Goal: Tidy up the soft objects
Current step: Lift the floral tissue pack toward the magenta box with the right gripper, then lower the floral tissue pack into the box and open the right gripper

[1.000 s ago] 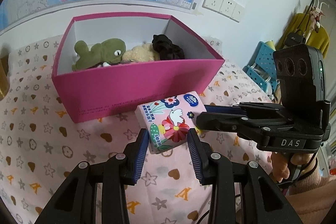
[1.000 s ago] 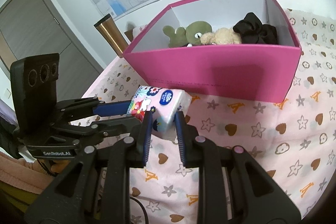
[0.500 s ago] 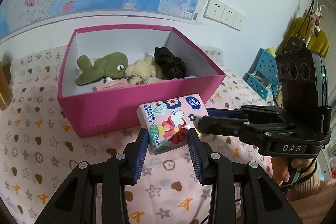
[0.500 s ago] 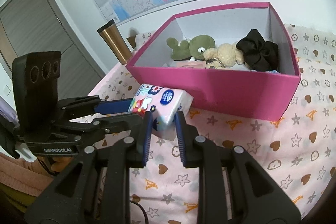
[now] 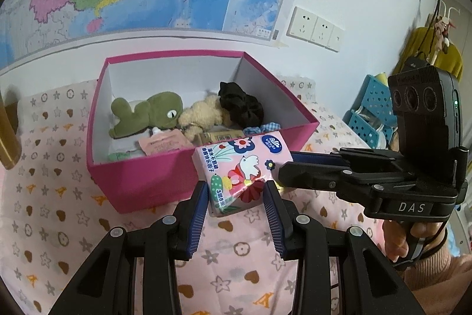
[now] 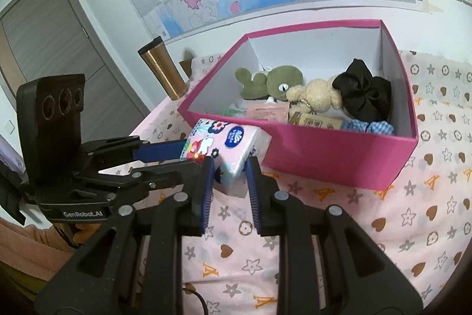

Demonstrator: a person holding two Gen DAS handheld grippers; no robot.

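Left wrist: soft crinkly tissue pack before rigid pink cardboard box.

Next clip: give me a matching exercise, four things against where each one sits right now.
Things:
1. tissue pack
2. green plush
3. black bow
4. copper tumbler

Places:
A. outside the pink box, near its far left corner
B. held in front of the box by both hand-held grippers
C. inside the box, right end
D. inside the box, left end

Pairs: 1-B, 2-D, 3-C, 4-A
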